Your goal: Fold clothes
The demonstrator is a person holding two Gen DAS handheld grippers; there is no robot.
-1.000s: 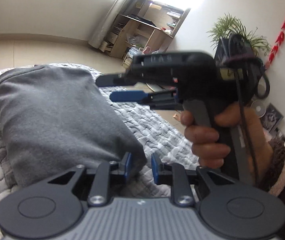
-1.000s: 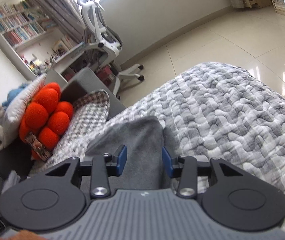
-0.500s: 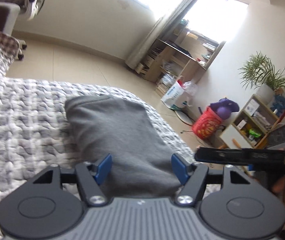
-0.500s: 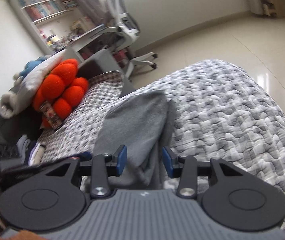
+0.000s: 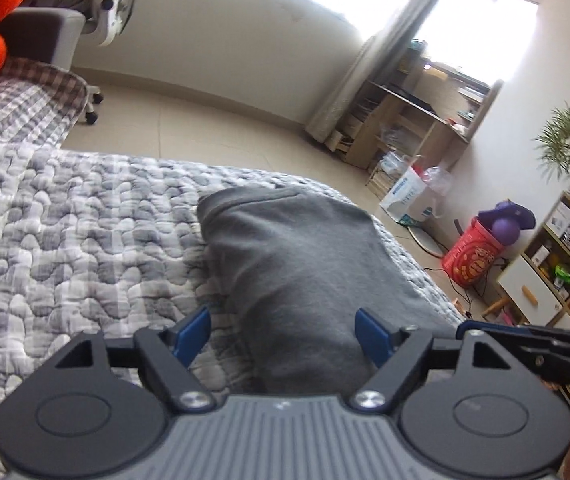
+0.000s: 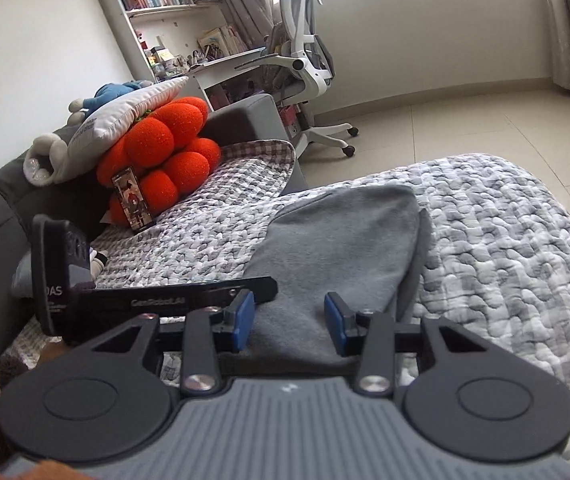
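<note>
Left gripper [image 5: 281, 334] let go since a second ago, jaws opening wide; grey garment [image 5: 305, 280] lies folded on quilt [image 5: 65, 240] just ahead between its fingers. Right gripper [image 6: 289, 320] half apart, clamping nothing. Fold looks finished.

Left gripper [image 5: 281, 334] jaws are opening, released from the folded grey fleece garment [image 5: 305, 276]; both grippers have drawn back.

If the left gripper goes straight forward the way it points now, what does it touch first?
Most likely the folded grey garment. It lies right ahead of the left gripper, whose jaws are opening around its near end without pressing it. The quilted bedcover is beneath. Depth is hard to judge in this fisheye view.
</note>
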